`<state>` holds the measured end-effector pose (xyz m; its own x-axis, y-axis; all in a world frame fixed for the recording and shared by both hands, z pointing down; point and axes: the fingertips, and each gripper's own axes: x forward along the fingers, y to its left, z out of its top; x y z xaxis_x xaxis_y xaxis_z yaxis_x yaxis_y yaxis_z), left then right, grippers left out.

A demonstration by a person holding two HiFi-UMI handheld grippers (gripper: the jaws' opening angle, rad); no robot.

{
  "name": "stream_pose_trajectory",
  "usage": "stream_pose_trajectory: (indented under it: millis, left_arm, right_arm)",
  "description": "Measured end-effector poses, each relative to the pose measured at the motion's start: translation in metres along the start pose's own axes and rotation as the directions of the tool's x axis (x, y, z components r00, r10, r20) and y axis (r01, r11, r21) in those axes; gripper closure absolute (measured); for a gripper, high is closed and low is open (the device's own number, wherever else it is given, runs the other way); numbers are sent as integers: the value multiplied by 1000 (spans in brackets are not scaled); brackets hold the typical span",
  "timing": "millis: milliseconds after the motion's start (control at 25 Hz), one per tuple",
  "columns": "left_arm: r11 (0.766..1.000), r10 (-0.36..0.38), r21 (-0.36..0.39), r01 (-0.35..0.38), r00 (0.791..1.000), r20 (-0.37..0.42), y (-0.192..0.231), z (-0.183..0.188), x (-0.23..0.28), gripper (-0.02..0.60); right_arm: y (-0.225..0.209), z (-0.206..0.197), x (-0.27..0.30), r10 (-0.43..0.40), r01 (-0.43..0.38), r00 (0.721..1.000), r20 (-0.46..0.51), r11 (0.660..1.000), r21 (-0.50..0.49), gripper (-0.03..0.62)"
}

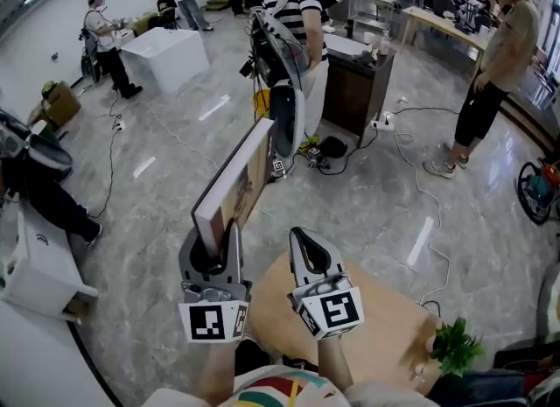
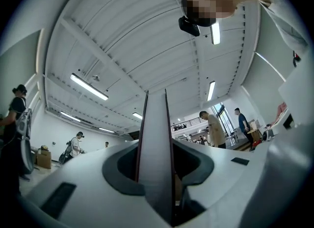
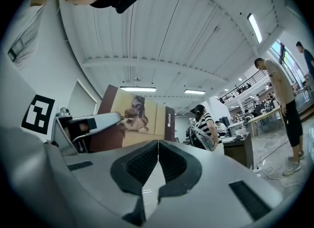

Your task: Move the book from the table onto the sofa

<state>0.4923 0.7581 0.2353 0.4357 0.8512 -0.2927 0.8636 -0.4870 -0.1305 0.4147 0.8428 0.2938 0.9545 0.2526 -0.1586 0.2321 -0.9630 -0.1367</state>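
book (image 3: pixel 135 119): one white word ran vertically down the dark strip (image 3: pixel 169 122) at the cover's edge, seen in the right gripper view; its letters were too small to read with certainty.
left gripper (image 1: pixel 213 252): the left marker cube (image 1: pixel 214 319) bore black-and-white square code patterns, no letters.
right gripper (image 1: pixel 302 237): the right marker cube (image 1: pixel 331 311) bore the same kind of pattern.
nothing else was legible.

A tan-and-maroon hardback book (image 1: pixel 236 182) shows white page edges and a brown figure on its cover (a dark panel with white lettering sits at one edge). The grey left gripper (image 1: pixel 213 255) and grey right gripper (image 1: pixel 304 237) have black pads and black-and-white square markers. Below is a pale wooden round table (image 1: pixel 385 318), and beyond it a glossy grey marbled floor (image 1: pixel 367 195).
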Motion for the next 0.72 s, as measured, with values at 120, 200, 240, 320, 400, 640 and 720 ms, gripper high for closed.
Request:
stream_pose_trajectory:
  millis: [120, 200, 240, 320, 400, 640, 720]
  left_arm:
    - [997, 70, 27, -70, 998, 9, 25, 12, -26, 427]
    - [988, 141, 63, -142, 990, 16, 52, 24, -53, 427]
    - [980, 185, 72, -186, 983, 22, 69, 30, -71, 426]
    - [955, 282, 86, -284, 959, 33, 106, 42, -115, 426]
    - [910, 391, 131, -392, 920, 38, 141, 59, -170, 426]
    - [623, 739, 259, -738, 664, 117, 213, 150, -417, 426]
    - [519, 806, 290, -804, 573, 146, 219, 181, -488, 426]
  right_arm:
    - [38, 2, 16, 105, -105, 994, -6, 994, -4, 580]
    - [78, 2, 25, 188, -188, 982, -6, 982, -4, 580]
    - [103, 3, 28, 238, -238, 971, -1, 971, -1, 580]
    - [158, 3, 32, 341, -341, 940, 10, 940, 4, 580]
    - [222, 3, 31, 448, -448, 894, 13, 894, 18, 580]
    - [468, 7, -50, 792, -791, 610, 15, 608, 67, 580]
    - [531, 18, -84, 857, -856, 513, 42, 507, 102, 580]
